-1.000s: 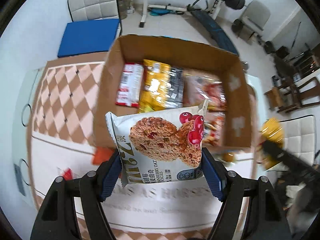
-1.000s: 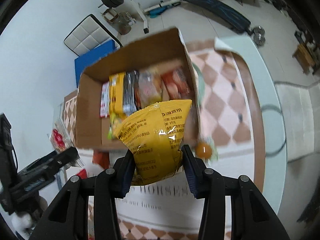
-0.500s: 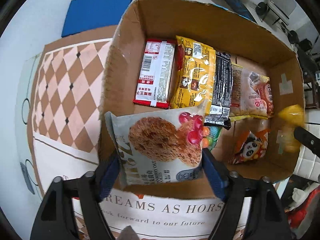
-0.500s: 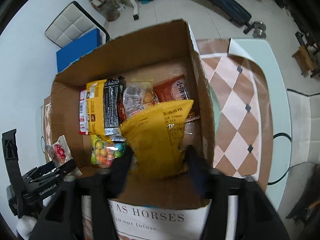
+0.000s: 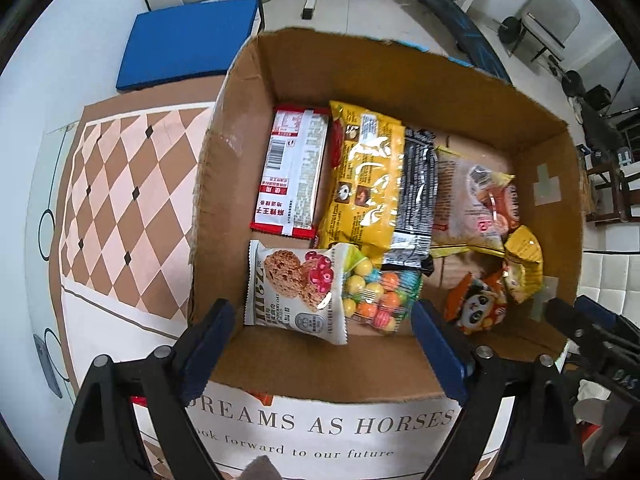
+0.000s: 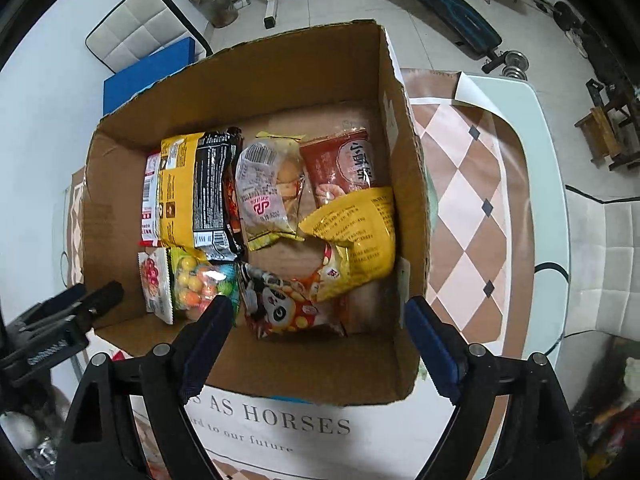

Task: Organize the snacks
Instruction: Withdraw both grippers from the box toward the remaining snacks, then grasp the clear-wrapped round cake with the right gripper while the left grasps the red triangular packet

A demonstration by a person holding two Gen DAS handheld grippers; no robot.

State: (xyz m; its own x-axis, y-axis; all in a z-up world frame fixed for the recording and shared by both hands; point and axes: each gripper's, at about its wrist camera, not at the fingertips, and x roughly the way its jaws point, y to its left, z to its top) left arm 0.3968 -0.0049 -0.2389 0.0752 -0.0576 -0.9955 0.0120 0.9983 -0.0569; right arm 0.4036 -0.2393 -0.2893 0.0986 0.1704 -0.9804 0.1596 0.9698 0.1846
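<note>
With both packets dropped into the open brown cardboard box [image 5: 400, 80], lift each tool straight up so no finger snags the box wall. The left gripper [image 5: 322, 344] is opening, released, with the white oat-cookie packet [image 5: 298, 290] lying free below on the box floor. The right gripper [image 6: 316, 344] is likewise opening and empty; the crumpled yellow foil bag [image 6: 360, 236] rests against the right wall.
</note>
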